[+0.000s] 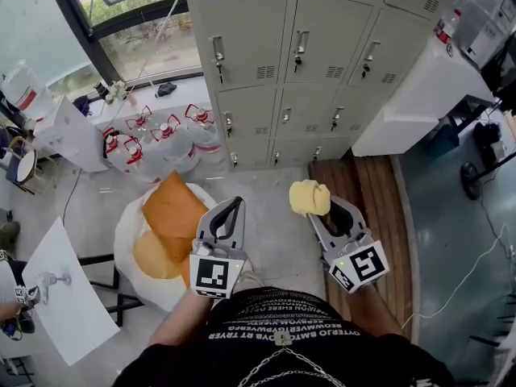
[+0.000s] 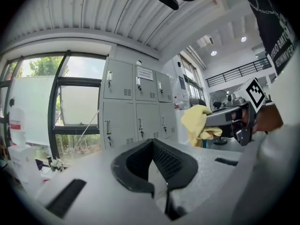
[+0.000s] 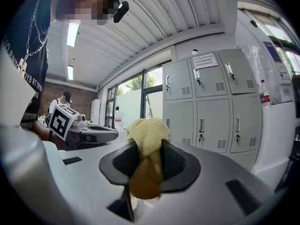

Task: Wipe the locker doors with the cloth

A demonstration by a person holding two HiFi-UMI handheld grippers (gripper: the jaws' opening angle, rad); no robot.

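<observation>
The grey locker doors [image 1: 274,55] stand ahead, a bank of small doors with handles and vents. They also show in the left gripper view [image 2: 136,107] and the right gripper view [image 3: 211,107]. A yellow cloth [image 1: 309,197] is bunched in my right gripper [image 1: 322,208], which is shut on it. The cloth [image 3: 146,130] bulges out above the jaws of that gripper [image 3: 149,146]. My left gripper [image 1: 235,204] is shut with nothing in it, beside the right one, its pads meeting at the tip [image 2: 152,142]. From there the cloth [image 2: 197,123] appears to the right. Both grippers are well short of the lockers.
Several water jugs [image 1: 161,135] stand on the floor left of the lockers, under a window. An orange cushion [image 1: 172,212] lies on a white round seat near my left gripper. A white cabinet [image 1: 419,95] adjoins the lockers on the right, with a wooden floor strip [image 1: 371,192] in front.
</observation>
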